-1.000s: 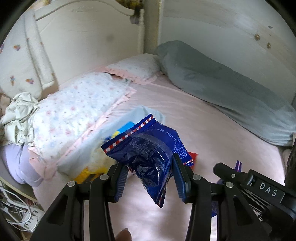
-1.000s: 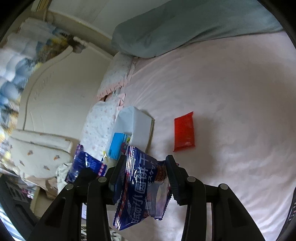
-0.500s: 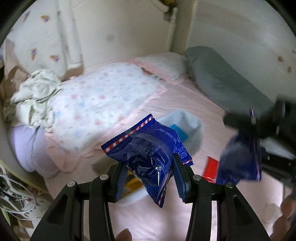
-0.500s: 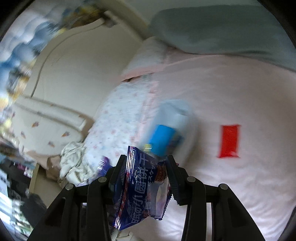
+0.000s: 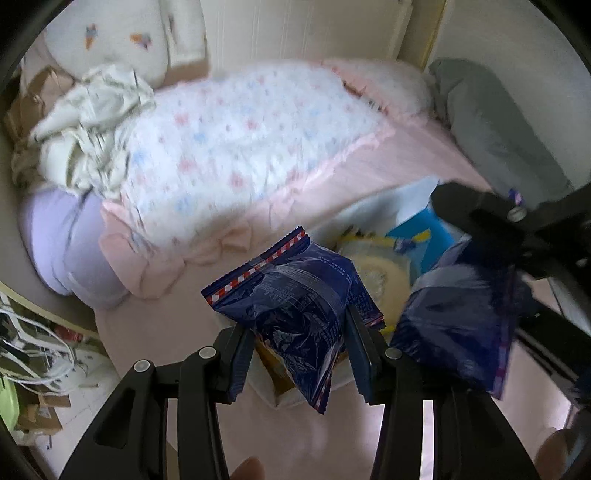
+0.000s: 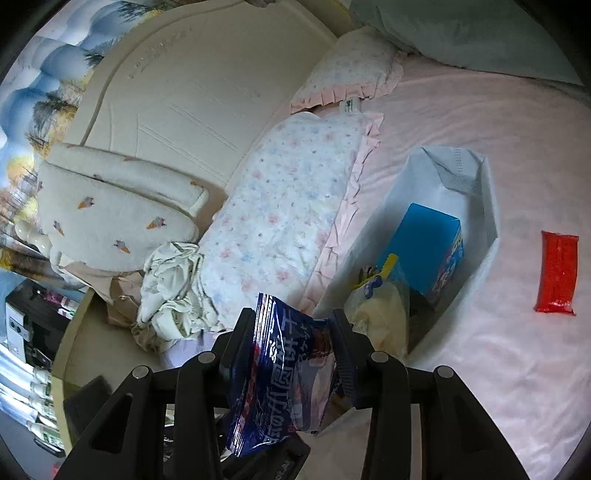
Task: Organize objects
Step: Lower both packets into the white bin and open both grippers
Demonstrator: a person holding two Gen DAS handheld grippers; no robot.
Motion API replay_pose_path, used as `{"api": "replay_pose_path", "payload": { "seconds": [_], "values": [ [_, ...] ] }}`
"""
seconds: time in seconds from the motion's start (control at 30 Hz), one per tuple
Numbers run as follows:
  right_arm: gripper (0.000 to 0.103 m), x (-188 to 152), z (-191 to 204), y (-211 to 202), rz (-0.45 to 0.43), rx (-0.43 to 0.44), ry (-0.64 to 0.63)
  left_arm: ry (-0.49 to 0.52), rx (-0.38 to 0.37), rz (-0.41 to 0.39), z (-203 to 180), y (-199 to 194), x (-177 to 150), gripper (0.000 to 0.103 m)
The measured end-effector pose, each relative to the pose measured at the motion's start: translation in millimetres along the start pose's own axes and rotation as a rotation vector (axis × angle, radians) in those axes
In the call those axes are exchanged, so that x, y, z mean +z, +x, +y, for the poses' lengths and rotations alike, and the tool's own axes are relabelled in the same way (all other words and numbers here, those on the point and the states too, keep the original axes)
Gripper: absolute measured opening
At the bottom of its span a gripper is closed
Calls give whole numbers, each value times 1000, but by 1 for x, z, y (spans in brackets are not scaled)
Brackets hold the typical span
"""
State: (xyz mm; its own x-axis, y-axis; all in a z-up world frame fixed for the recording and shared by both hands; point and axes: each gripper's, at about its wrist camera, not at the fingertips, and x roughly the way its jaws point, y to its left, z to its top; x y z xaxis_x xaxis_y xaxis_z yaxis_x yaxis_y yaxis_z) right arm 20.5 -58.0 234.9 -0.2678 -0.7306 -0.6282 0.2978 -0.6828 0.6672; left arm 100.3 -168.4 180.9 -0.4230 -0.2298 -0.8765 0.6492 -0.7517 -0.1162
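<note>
Lying under everything is a big bed [image 6: 480,122] with a pink sheet. At its far end stands a cream headboard [image 6: 177,96]. A long grey pillow [image 6: 461,29] lies at the far right side of the bed. A flowery pillow [image 6: 280,218] with a pink frill lies on the left, and a smaller one like it [image 6: 351,74] sits just past it. A crumpled white cloth [image 6: 173,295] is bunched up at the near left corner of the flowery pillow.

Just right of the flowery pillow sits a white paper bag [image 6: 417,192], open at the top. Inside it stands a blue box [image 6: 424,251], and near that a yellow snack pack [image 6: 380,314]. A small red packet [image 6: 557,273] lies flat on the sheet, to the right of the bag and apart from it.

The left tool [image 5: 295,350] is closed part way and squeezes a dark blue snack packet [image 5: 295,302] with a red and white striped edge. That packet hangs right over the near end of the paper bag.

The right tool [image 6: 288,354] is closed part way too. It pinches a second blue snack packet [image 6: 284,376] with white writing on it. This one is at the near left edge of the bag. In the left tool's view, the right tool [image 5: 480,236] and its packet [image 5: 458,325] show blurry on the right, above the bag.

A fingertip [image 5: 245,469] pokes in at the near edge.
</note>
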Motion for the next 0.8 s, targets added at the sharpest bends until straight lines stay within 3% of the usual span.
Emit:
{"api": "replay_pose_path", "payload": {
  "seconds": [0.1,0.2,0.3,0.43,0.53,0.67,0.8],
  "values": [
    [40,0,1,10,28,25,-30,-10,0,23,0,4,-2,47],
    [40,-1,5,18,48,75,-59,-1,59,-14,1,-4,-2,53],
    [45,-2,6,18,41,136,-57,-6,102,-55,4,-11,-1,72],
    [64,-1,0,13,19,215,-27,-2,112,-76,4,-16,0,73],
    [66,0,-6,3,-5,251,-7,24,109,-91,-5,-20,-1,73],
    [77,-1,-13,-17,-62,206,-36,53,82,-108,-19,-27,-5,73],
    [77,-6,-27,-46,-148,102,-64,95,54,-141,-36,-36,-9,73]
  ]
}}
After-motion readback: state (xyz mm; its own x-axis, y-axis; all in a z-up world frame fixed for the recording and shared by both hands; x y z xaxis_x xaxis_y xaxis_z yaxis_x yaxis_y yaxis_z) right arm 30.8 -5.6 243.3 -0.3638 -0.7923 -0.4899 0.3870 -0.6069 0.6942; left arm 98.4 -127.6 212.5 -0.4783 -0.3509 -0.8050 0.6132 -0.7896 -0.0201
